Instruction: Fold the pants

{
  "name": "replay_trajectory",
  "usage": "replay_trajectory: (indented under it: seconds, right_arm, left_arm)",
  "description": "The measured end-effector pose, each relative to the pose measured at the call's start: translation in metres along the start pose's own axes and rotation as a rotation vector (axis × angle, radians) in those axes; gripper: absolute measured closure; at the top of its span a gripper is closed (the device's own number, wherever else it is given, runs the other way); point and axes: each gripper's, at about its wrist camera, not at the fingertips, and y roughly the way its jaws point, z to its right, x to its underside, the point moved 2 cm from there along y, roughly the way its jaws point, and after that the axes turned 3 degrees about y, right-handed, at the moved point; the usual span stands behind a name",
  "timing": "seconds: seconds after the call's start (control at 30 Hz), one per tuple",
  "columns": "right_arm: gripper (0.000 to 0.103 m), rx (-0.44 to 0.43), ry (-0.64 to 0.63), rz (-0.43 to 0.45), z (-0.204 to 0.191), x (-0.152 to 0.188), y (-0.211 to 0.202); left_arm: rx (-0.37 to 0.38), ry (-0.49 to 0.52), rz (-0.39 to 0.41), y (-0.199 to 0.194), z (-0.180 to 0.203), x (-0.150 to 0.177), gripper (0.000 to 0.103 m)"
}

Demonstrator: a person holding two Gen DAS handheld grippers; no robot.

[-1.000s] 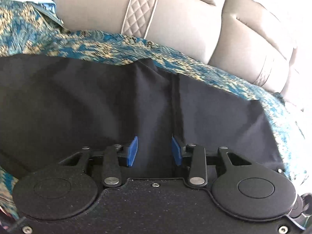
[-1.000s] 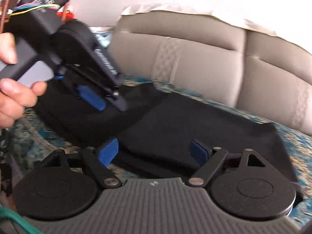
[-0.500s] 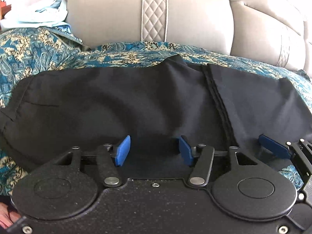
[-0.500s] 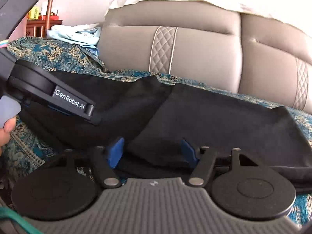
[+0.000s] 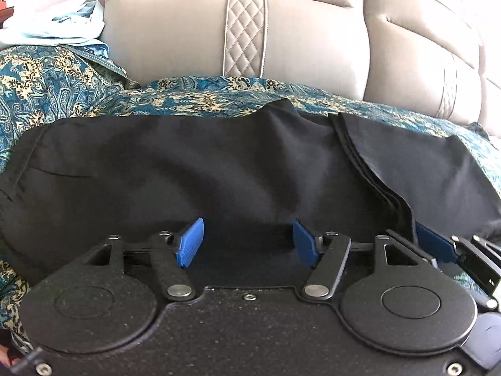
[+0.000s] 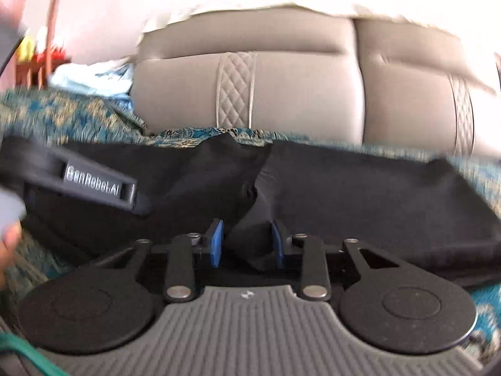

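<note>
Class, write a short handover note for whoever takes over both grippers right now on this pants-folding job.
Left gripper: jaws open, holding nothing, low over the near edge of the black pants.
Right gripper: jaws closed on a bunched fold of the pants near the middle of their near edge.
Pants lie spread lengthwise on the patterned blue cover in front of the sofa backrest.
Done: pants laid out, one grip taken.
Left: grip with the left, then probably fold over.
</note>
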Motion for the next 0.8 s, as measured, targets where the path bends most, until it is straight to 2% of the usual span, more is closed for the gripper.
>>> replay_trajectory:
  seconds: [0.07,0.13,0.23,0.27,0.37,0.53,0.57,0.63,0.7,0.8]
  right_arm:
    - [0.076,-0.017,0.103,-0.033,0.009,-0.008,0.002]
    - [0.078,-0.037,0.192,-0.068,0.018,-0.014,0.004]
    - [0.089,-0.086,0.276,-0.114,0.025,-0.015,0.006]
    - [0.09,-0.102,0.295,-0.125,0.026,-0.015,0.007]
    - [0.09,-0.121,0.303,-0.144,0.022,-0.016,0.008]
    - [0.089,-0.111,0.213,-0.133,0.007,-0.015,0.007]
    - [0.085,-0.104,0.19,-0.129,0.004,-0.015,0.006]
    - [0.059,-0.07,0.145,-0.113,-0.002,-0.015,0.003]
    - [0.041,-0.048,0.113,-0.085,-0.006,-0.013,-0.003]
    - [0.036,-0.061,0.045,-0.05,-0.014,-0.007,-0.013]
  left_arm:
    - [-0.005,-0.011,0.003,0.002,0.0,-0.003,0.041]
    - [-0.008,-0.025,0.006,0.004,0.0,-0.005,0.041]
    - [-0.002,-0.056,0.008,0.005,-0.003,-0.008,0.041]
    - [0.001,-0.064,0.008,0.005,-0.004,-0.008,0.041]
    - [0.011,-0.09,0.008,0.003,-0.008,-0.008,0.041]
    - [0.013,-0.118,0.01,0.002,-0.014,-0.007,0.041]
    - [0.013,-0.12,0.01,0.002,-0.014,-0.007,0.041]
    - [0.01,-0.121,0.011,0.001,-0.013,-0.006,0.041]
    - [0.007,-0.118,0.012,0.001,-0.012,-0.006,0.041]
    - [0.003,-0.113,0.012,0.001,-0.011,-0.006,0.041]
